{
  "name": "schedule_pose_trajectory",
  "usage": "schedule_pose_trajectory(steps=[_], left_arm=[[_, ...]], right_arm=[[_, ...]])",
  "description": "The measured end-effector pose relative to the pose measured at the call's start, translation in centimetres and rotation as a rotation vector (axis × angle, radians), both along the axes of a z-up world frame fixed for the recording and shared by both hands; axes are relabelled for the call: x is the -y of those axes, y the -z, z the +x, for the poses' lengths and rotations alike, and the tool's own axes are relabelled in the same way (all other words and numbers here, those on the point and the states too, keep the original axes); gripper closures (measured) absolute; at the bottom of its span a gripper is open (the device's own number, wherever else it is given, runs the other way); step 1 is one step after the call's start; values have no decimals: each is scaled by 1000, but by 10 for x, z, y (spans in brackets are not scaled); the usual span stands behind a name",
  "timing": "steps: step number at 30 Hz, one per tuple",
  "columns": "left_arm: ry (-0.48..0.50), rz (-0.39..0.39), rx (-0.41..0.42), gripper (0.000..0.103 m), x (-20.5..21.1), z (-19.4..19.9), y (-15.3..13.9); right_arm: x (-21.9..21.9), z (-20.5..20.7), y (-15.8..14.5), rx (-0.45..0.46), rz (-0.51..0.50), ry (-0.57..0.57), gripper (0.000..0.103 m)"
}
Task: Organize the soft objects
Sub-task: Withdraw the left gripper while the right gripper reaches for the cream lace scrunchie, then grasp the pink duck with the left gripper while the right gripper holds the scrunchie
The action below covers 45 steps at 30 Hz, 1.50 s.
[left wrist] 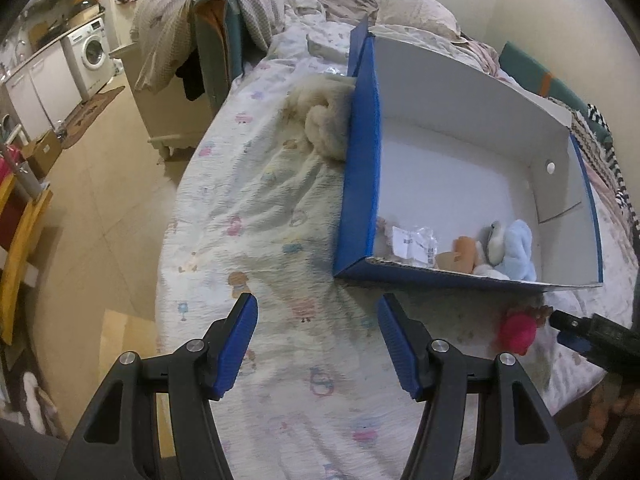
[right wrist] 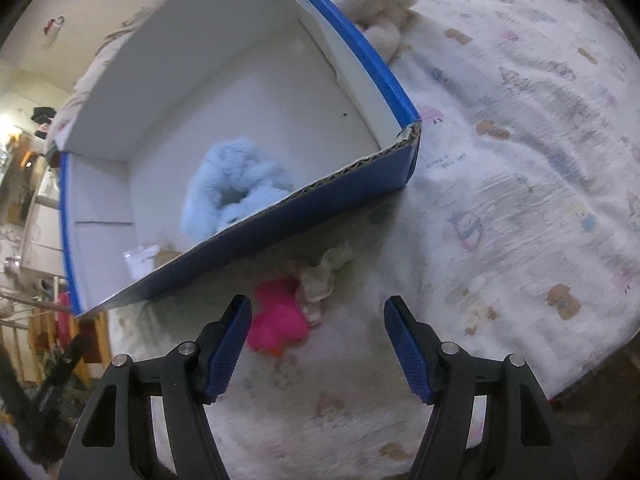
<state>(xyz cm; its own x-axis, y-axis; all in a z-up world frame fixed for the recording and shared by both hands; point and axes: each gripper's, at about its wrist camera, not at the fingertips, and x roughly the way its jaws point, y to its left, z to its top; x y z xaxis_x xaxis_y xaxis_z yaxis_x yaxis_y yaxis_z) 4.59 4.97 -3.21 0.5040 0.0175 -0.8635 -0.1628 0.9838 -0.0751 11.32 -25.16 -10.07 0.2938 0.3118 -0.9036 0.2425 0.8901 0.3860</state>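
A blue cardboard box (left wrist: 358,184) with a white inside lies on the bed; it also shows in the right wrist view (right wrist: 320,204). In it lie a light blue plush (left wrist: 518,248), also seen in the right wrist view (right wrist: 236,184), a small orange toy (left wrist: 460,254) and a clear packet (left wrist: 414,242). A cream plush (left wrist: 324,120) lies against the box's outer left wall. A pink plush (right wrist: 278,320) with a cream frill lies on the bed in front of the box. My right gripper (right wrist: 318,344) is open, just in front of it. My left gripper (left wrist: 318,344) is open and empty over the bedsheet.
The patterned bedsheet (left wrist: 260,220) covers the bed. Blankets drape over the footboard (left wrist: 216,28). The bed's left edge drops to a tiled floor (left wrist: 104,208) with a washing machine (left wrist: 90,50) and cabinets beyond. A pillow (left wrist: 416,8) lies behind the box.
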Motion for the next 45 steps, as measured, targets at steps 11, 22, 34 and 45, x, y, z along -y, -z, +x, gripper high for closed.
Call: schedule_pose_trajectory(steps=[11, 22, 34, 45], left_arm=[[70, -23, -27, 44, 25, 8, 4], [130, -15, -62, 44, 44, 9, 12], [330, -87, -138, 44, 131, 18, 36], [472, -120, -257, 44, 189, 26, 82]], right_arm=[[-17, 25, 34, -63, -34, -35, 69], [-51, 12, 8, 19, 91, -175, 89], [4, -4, -11, 75, 16, 10, 89], [10, -6, -13, 59, 24, 24, 89]])
